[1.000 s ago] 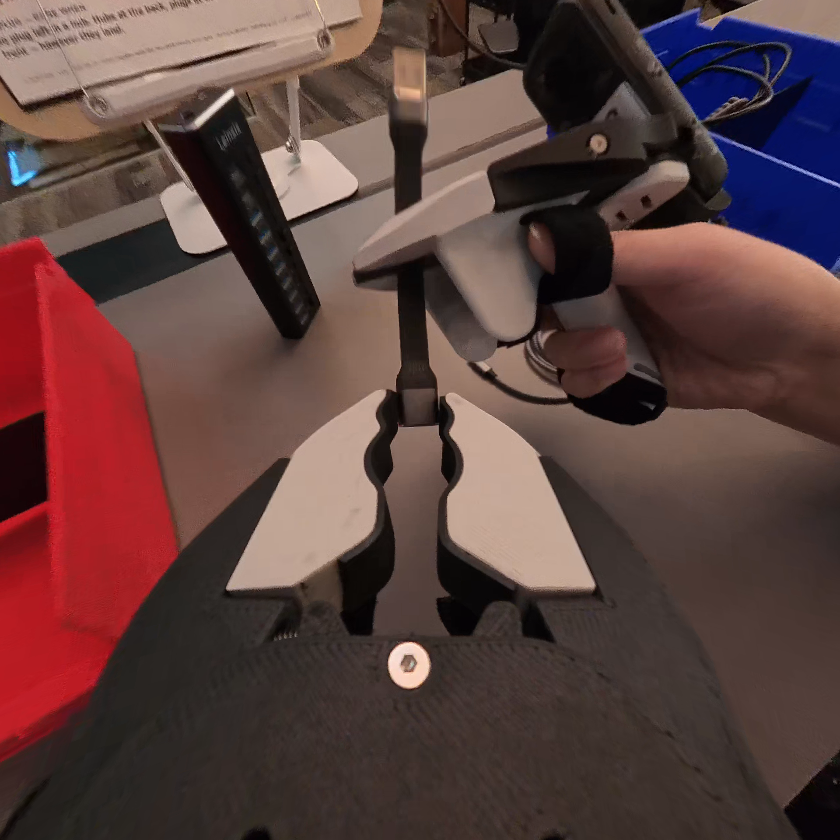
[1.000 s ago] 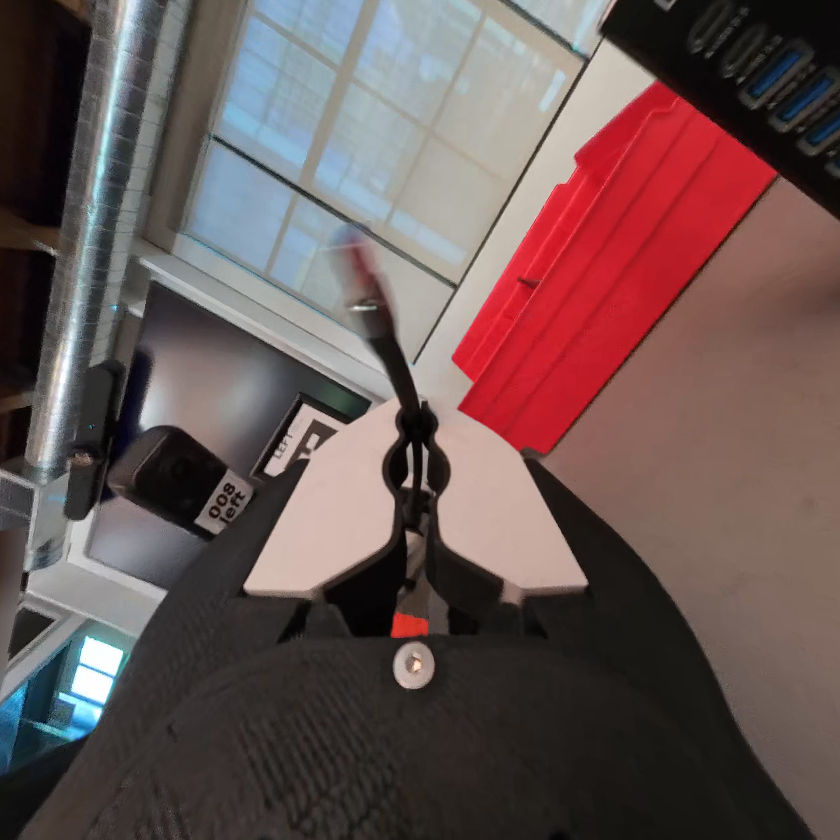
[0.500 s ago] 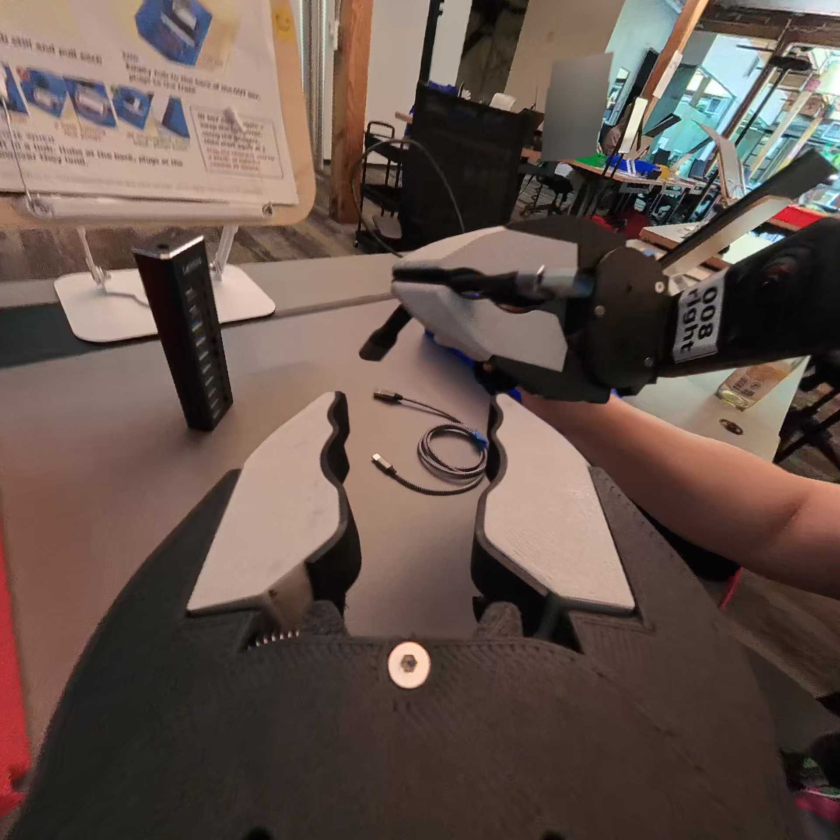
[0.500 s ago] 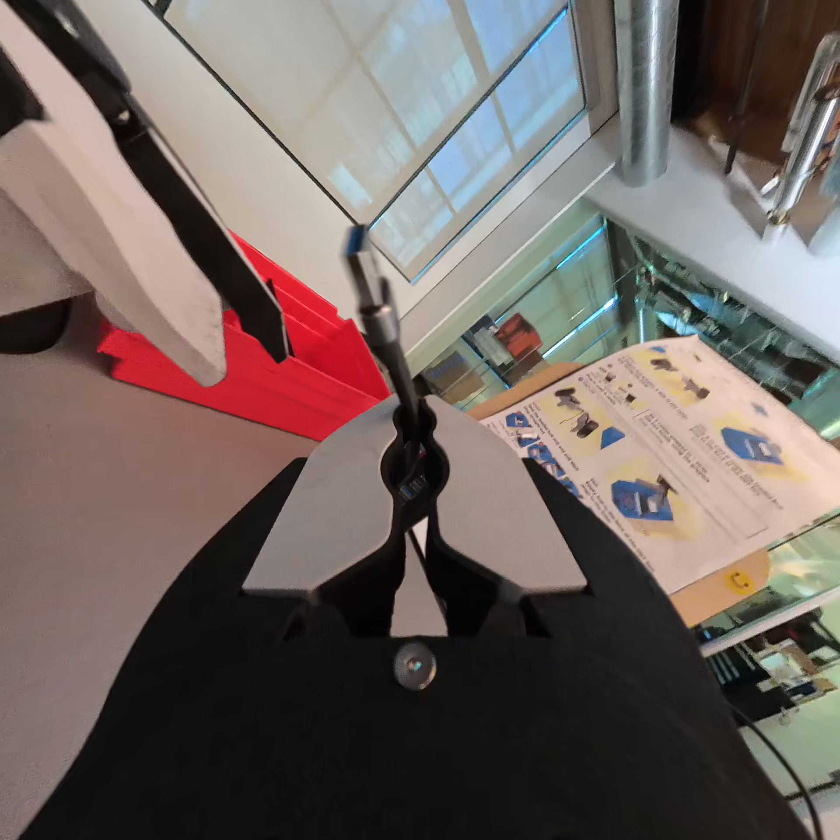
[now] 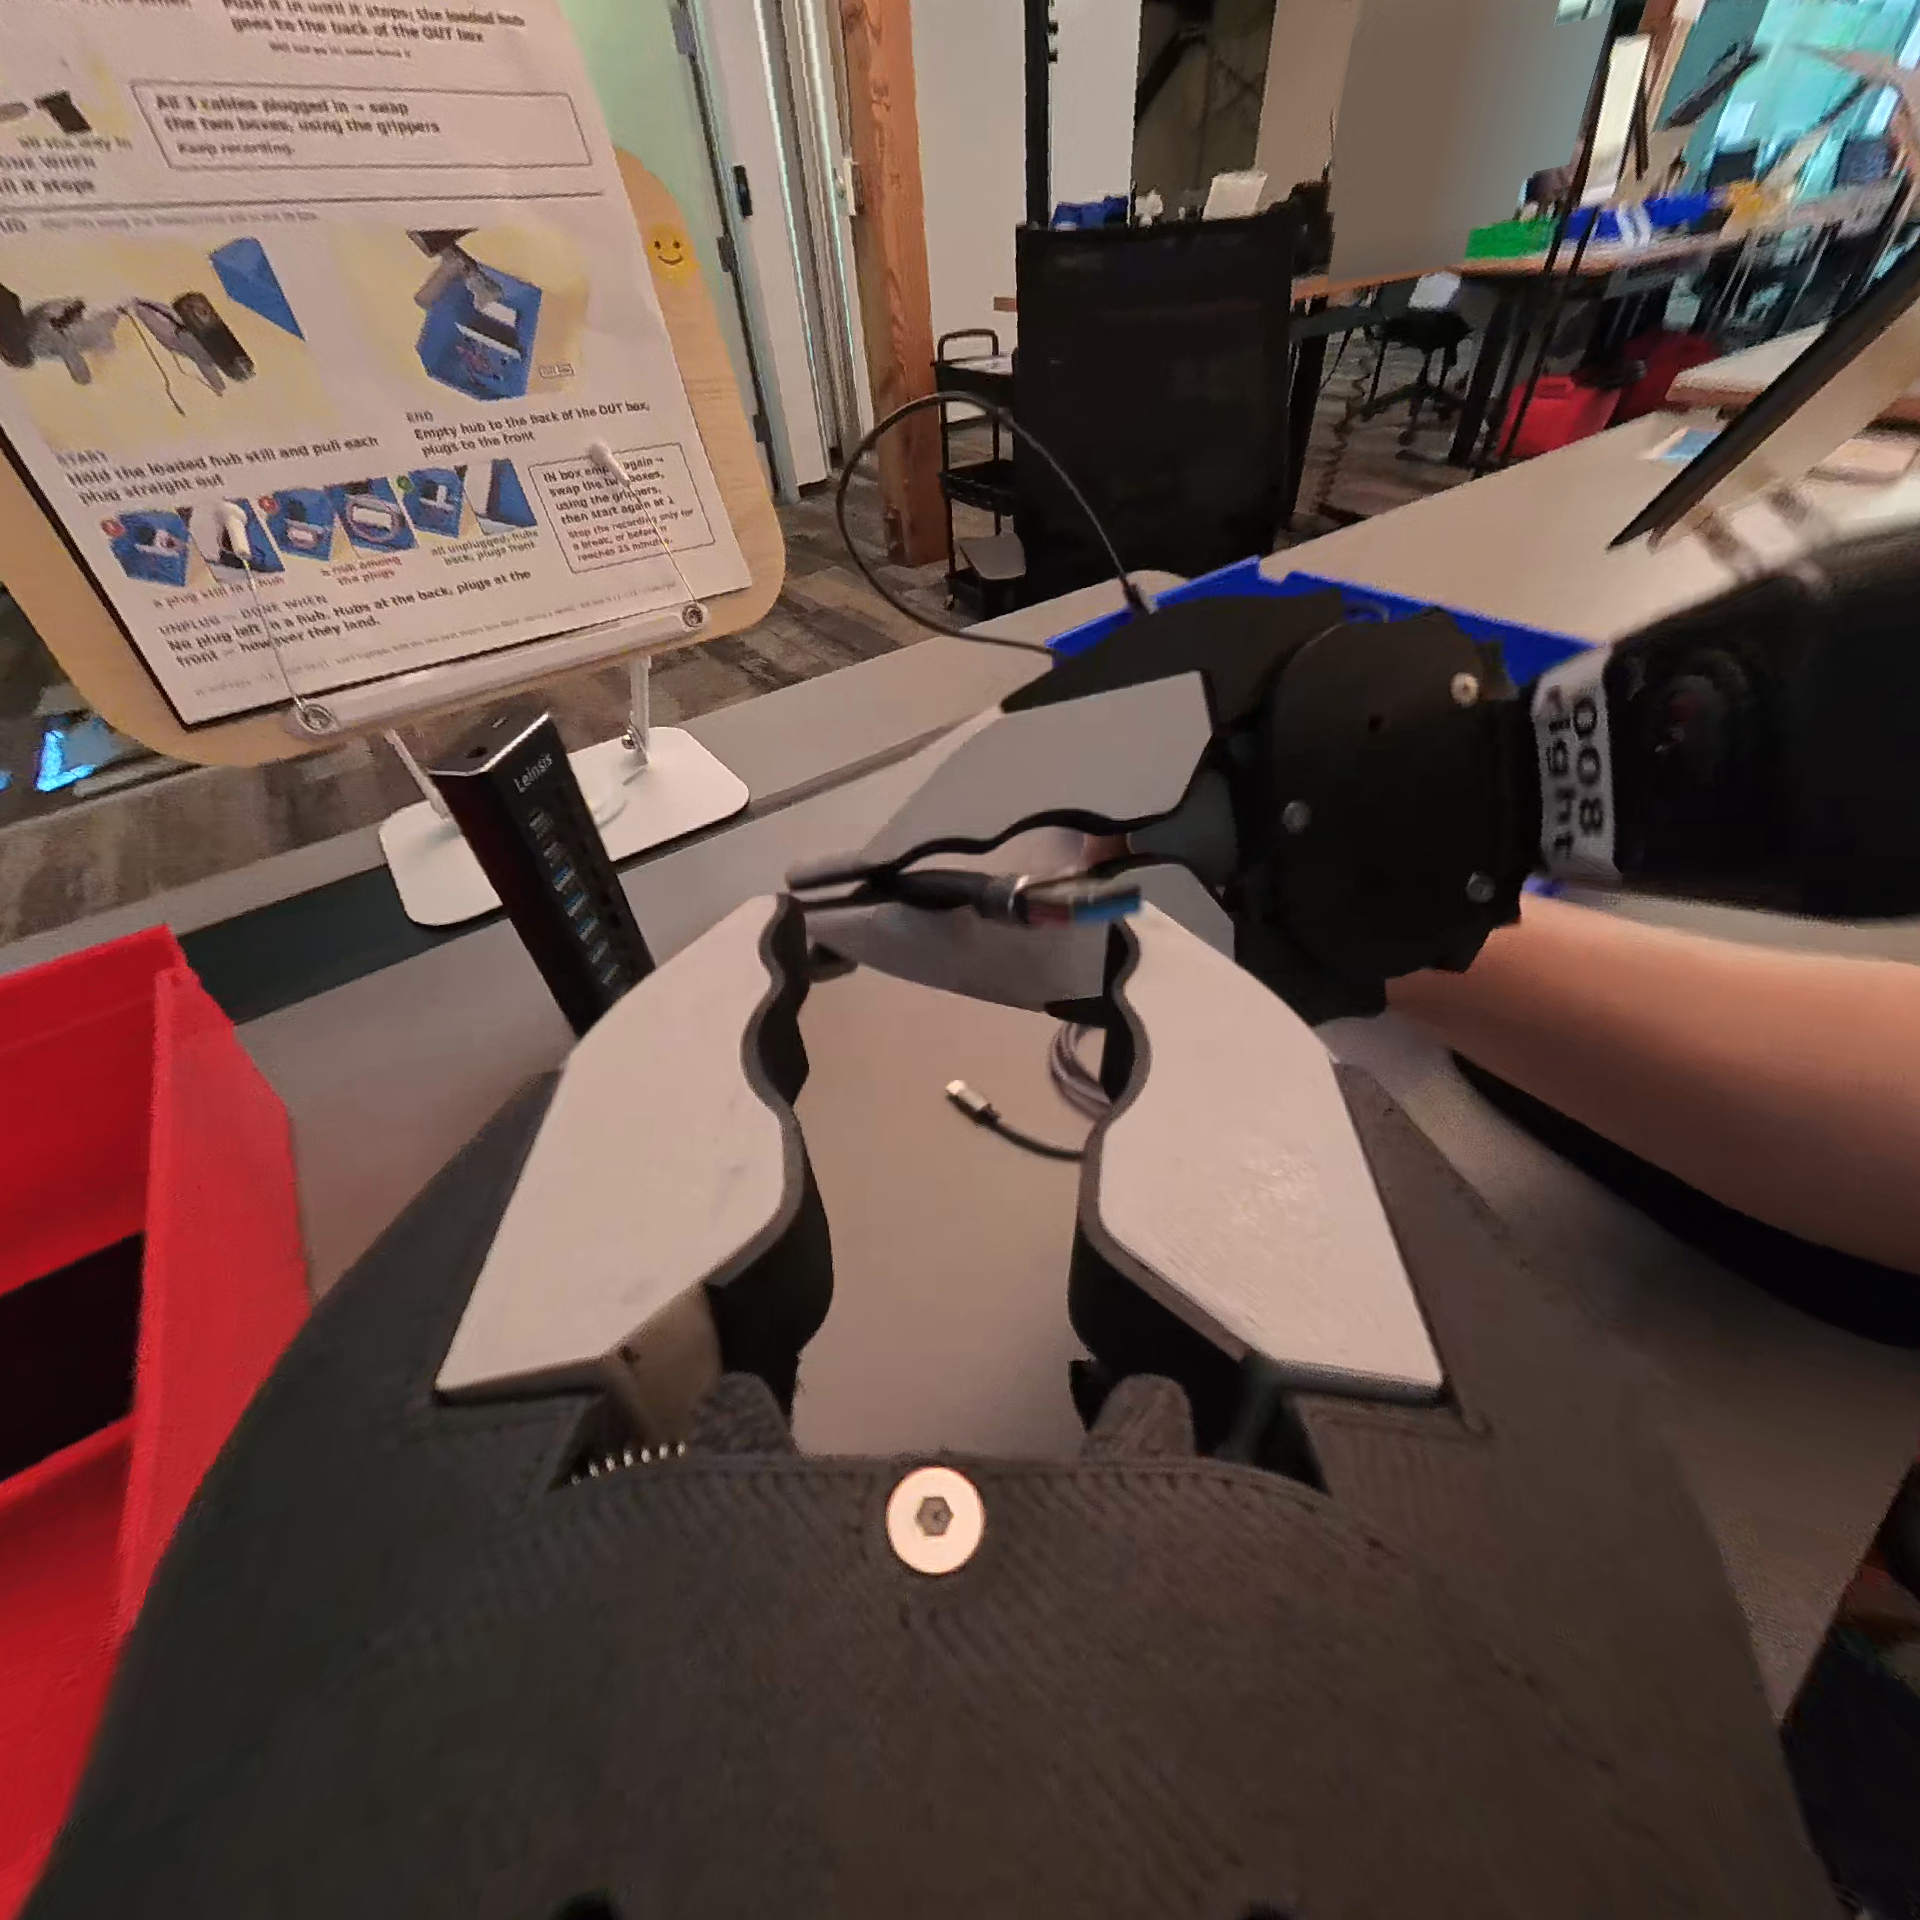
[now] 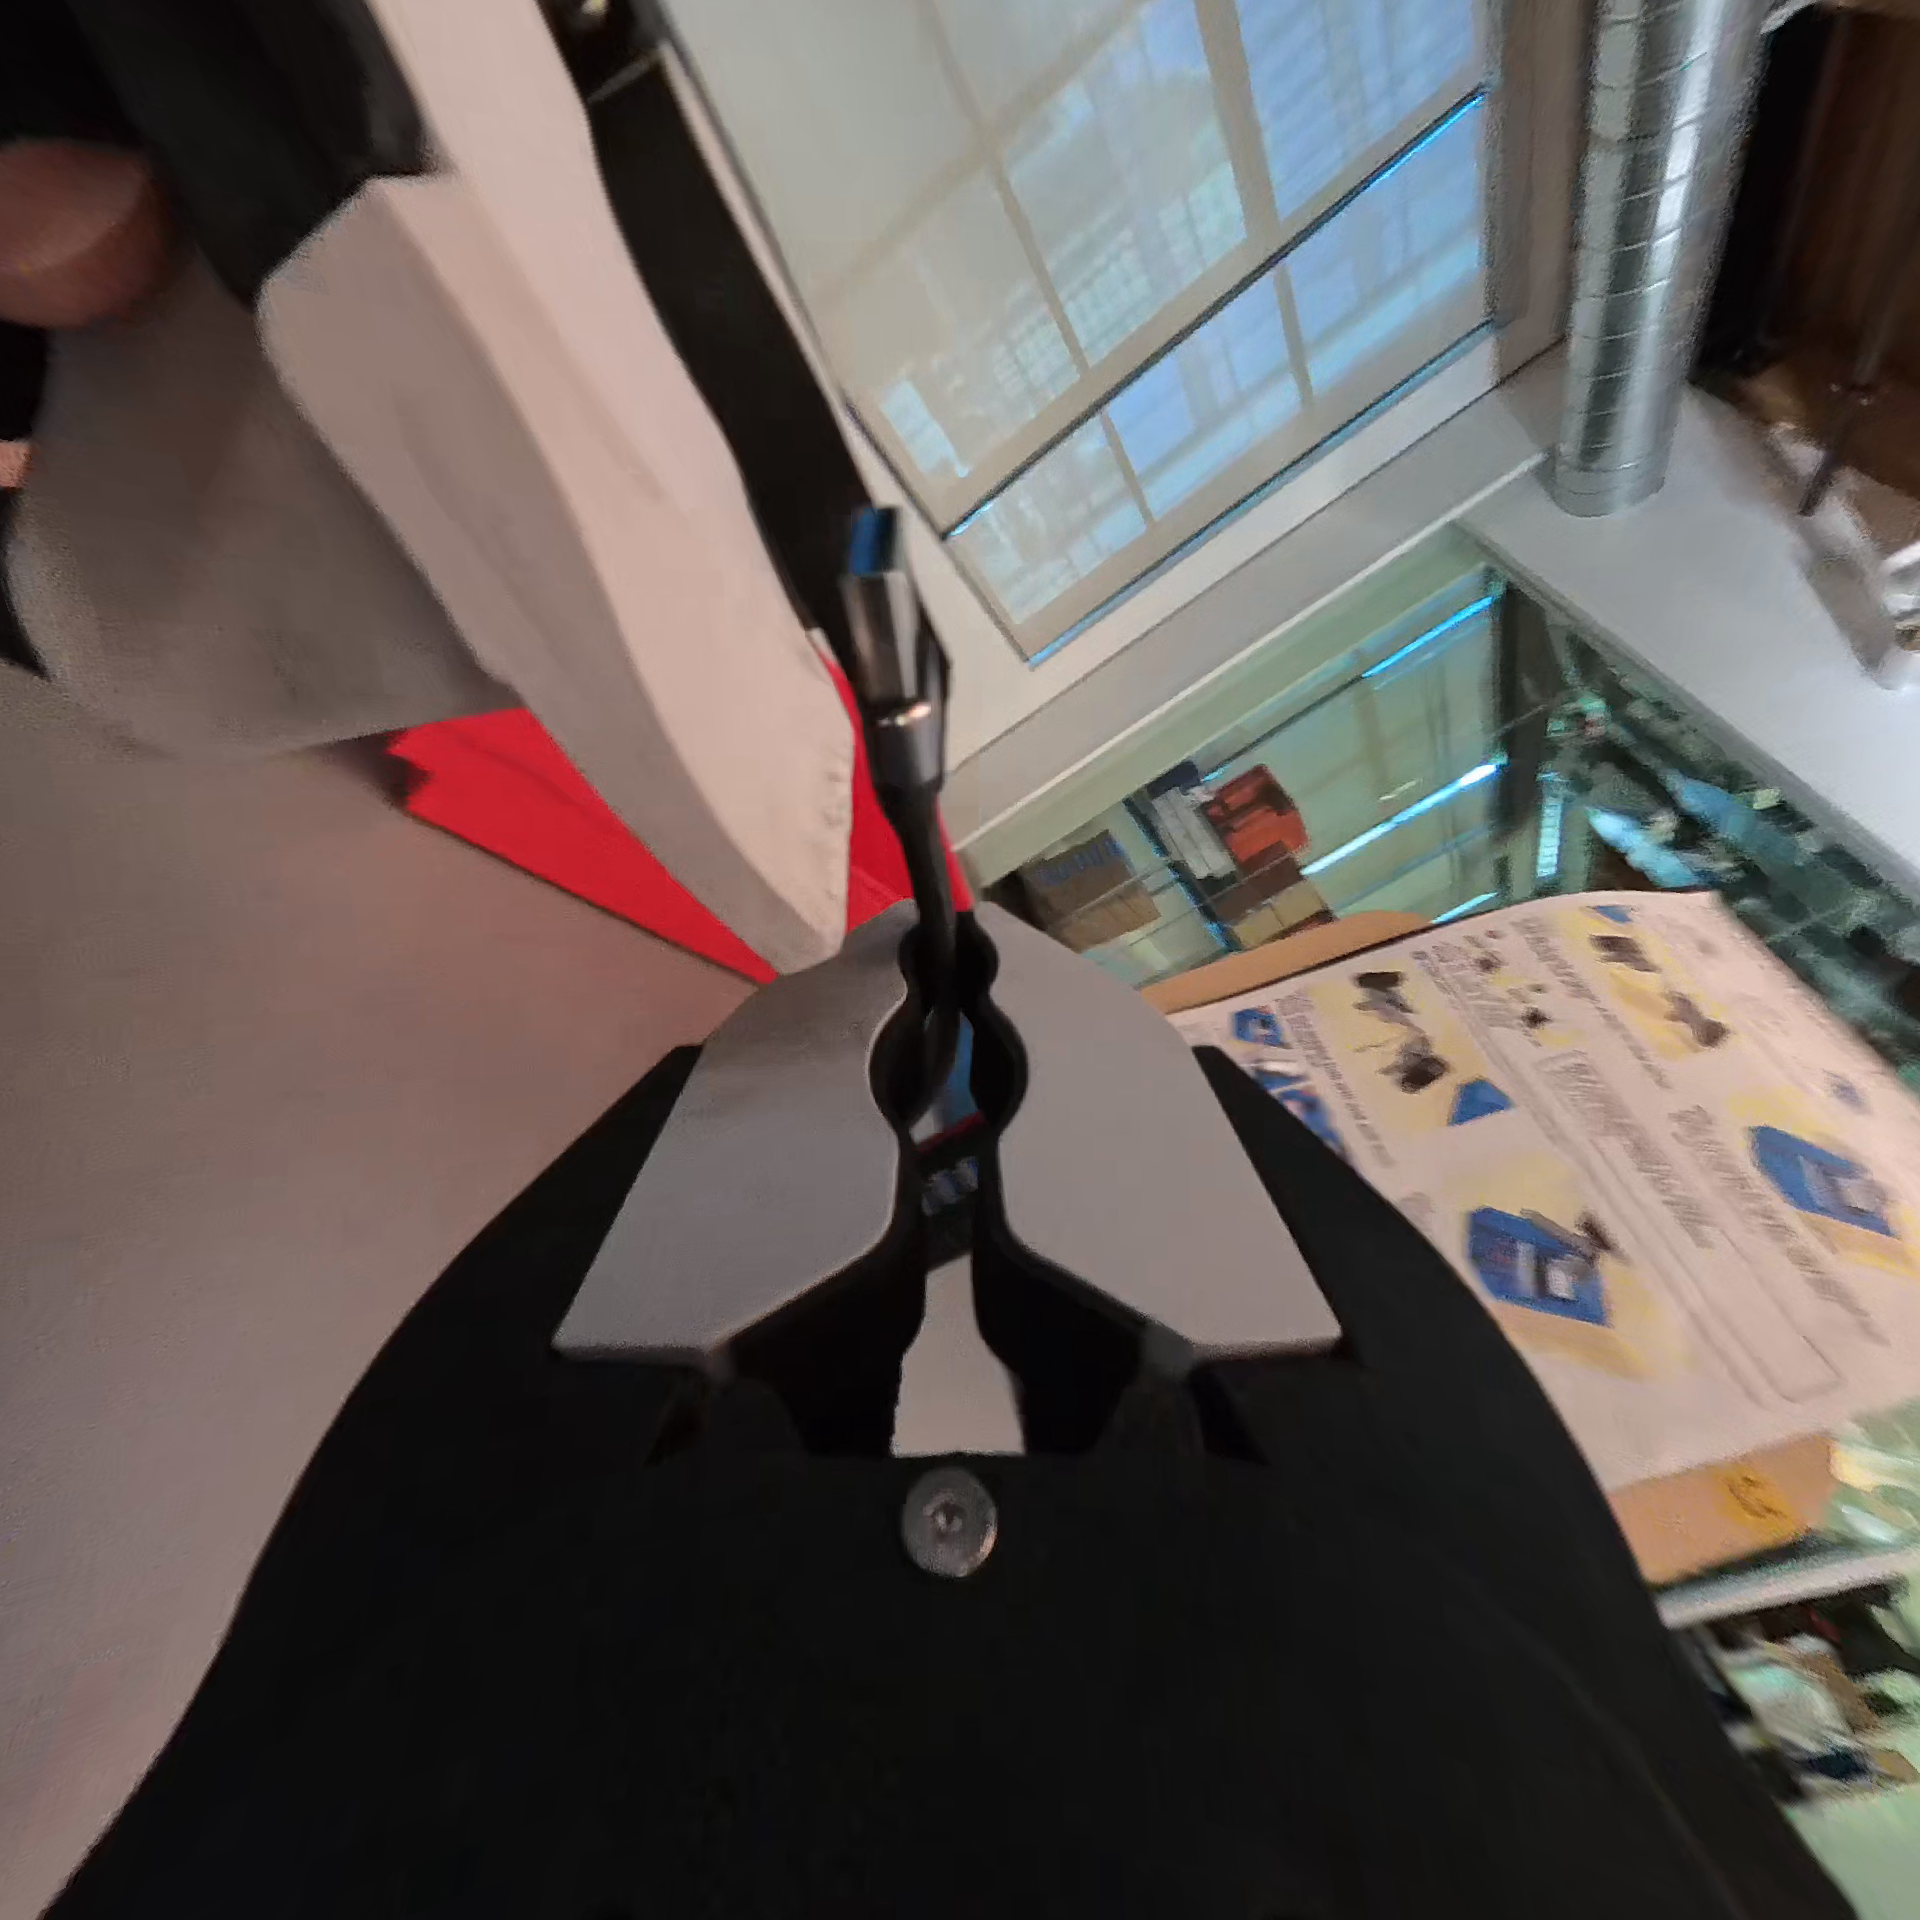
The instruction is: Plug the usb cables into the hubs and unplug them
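Observation:
My right gripper [image 6: 945, 940] is shut on a black USB cable [image 6: 925, 862]. The cable's metal plug with a blue insert [image 6: 881, 623] sticks out past the fingertips. In the left wrist view the right gripper [image 5: 821, 883] reaches in from the right, and the plug [image 5: 1070, 899] lies just above my left gripper's [image 5: 951, 930] open, empty fingertips. One left finger [image 6: 520, 468] shows close beside the plug. A black upright USB hub [image 5: 551, 862] stands on the table behind the left fingers.
A red bin [image 5: 104, 1143] stands at the left and a blue bin [image 5: 1195, 603] behind the right gripper. An instruction sheet on a stand [image 5: 343, 364] rises behind the hub. A coiled cable [image 5: 1070, 1060] with a loose small connector [image 5: 961, 1091] lies on the grey table [image 5: 395, 1060]. Some 4 cm of space lies between my two pairs of fingers. The black upright USB hub [image 5: 551, 862] sits 20 cm or so from the ends of my right fingers.
One second ago my left gripper was shut on the cable's end; it has let go and opened. The right gripper turned and brought the plug down close to the left fingertips.

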Available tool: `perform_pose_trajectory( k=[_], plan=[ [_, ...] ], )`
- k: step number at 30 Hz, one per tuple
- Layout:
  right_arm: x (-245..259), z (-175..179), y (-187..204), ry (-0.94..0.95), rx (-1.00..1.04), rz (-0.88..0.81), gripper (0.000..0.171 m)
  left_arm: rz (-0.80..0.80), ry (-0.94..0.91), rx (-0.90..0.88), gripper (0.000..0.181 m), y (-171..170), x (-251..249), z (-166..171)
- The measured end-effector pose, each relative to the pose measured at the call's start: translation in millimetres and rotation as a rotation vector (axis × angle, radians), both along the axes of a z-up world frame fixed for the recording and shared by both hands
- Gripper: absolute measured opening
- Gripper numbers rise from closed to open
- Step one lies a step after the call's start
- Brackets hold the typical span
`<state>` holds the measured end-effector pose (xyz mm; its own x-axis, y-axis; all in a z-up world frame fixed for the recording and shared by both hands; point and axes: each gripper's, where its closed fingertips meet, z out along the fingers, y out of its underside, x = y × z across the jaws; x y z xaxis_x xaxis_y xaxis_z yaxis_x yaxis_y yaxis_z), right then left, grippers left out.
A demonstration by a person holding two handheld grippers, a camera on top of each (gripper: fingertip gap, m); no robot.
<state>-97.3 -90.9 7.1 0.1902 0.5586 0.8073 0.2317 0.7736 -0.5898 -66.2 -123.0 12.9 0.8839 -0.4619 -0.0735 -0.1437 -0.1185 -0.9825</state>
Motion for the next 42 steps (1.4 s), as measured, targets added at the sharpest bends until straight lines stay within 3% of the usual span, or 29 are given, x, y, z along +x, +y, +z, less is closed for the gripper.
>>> perform_pose_trajectory(
  k=[3,6,9,14,18,20,22,24,27,30,33,35,36,39,42],
  plan=[
    [-6,-30,-18,-0.198,-0.194,0.170,0.004,-0.056,0.123,-0.012,0.051,-6,0,-7],
    [1,-47,-40,-0.368,-0.436,0.348,0.004,-0.203,0.164,-0.016,0.028,-22,10,-12],
    [13,-52,-55,-0.476,-0.570,0.447,0.004,-0.288,0.151,-0.022,0.020,-31,17,-15],
    [25,-62,-62,-0.595,-0.639,0.475,0.004,-0.408,0.015,-0.132,0.047,-35,28,-24],
    [27,-70,-64,-0.639,-0.633,0.472,0.004,-0.409,-0.065,-0.158,0.032,-26,28,-29],
    [28,-73,-63,-0.663,-0.619,0.457,0.004,-0.451,-0.109,-0.148,0.010,-28,31,-27],
    [28,-73,-64,-0.664,-0.619,0.460,0.004,-0.442,-0.125,-0.139,0.007,-25,30,-25],
    [30,-68,-63,-0.637,-0.596,0.467,0.005,-0.419,-0.138,-0.121,0.007,-24,26,-20],
    [45,-53,-53,-0.593,-0.518,0.440,0.027,-0.383,-0.225,-0.097,0.007,-24,14,-1],
    [67,-15,-54,-0.462,-0.535,0.532,0.023,-0.388,-0.371,-0.113,0.006,-30,1,17],
    [71,30,-25,-0.144,-0.467,0.494,0.028,-0.485,-0.551,-0.111,0.006,-43,1,40],
    [70,48,5,0.107,-0.353,0.372,0.049,-0.579,-0.688,-0.110,0.007,-52,8,58],
    [70,51,11,0.202,-0.266,0.334,0.050,-0.620,-0.753,-0.108,0.007,-55,11,66],
    [52,44,-7,0.302,-0.028,0.288,0.050,-0.711,-0.914,-0.095,0.007,-55,18,84],
    [37,46,-45,0.376,0.084,0.313,0.046,-0.667,-0.965,-0.063,0.006,-40,15,85]
  ],
)
